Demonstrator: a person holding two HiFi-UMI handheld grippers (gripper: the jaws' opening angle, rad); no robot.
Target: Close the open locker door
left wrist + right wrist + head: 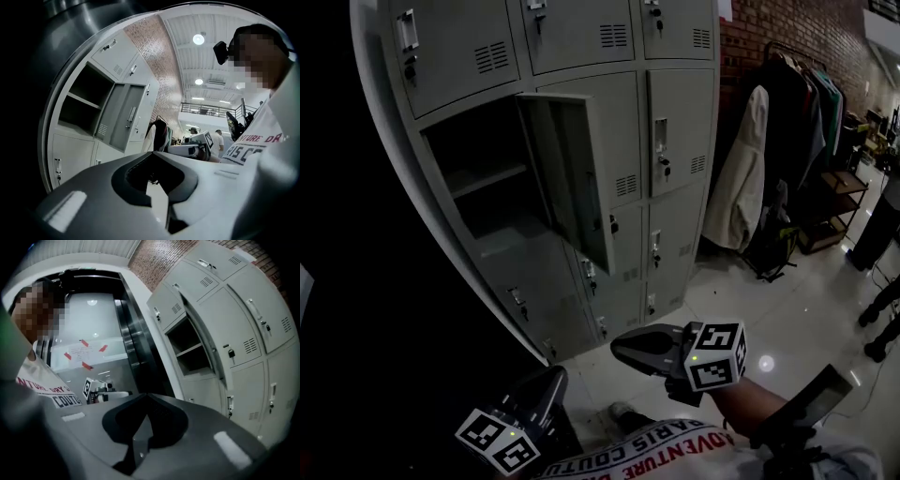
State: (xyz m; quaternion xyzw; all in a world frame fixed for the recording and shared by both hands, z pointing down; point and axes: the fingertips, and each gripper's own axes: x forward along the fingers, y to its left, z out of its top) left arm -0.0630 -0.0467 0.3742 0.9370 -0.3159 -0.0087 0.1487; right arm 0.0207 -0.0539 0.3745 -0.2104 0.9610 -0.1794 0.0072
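Wall [769,28]: we see red brick.
Coats [802,112]: we see dark ones hanging beside a white coat [739,173].
Floor [797,319]: we see pale, glossy tiles.
Lamps [198,39]: we count two, lit.
Notice [80,352]: we see red tape strips around it.

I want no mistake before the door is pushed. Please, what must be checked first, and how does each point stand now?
1. The open locker door is found: ok, it stands swung wide out.
2. Nothing sticks out of its compartment: ok, only a shelf shows.
3. The left gripper is free: ok, jaws together, nothing between.
4. The right gripper is free: ok, jaws together, nothing between.
5. A gripper is at the door: not ok, both are held low, apart from it.
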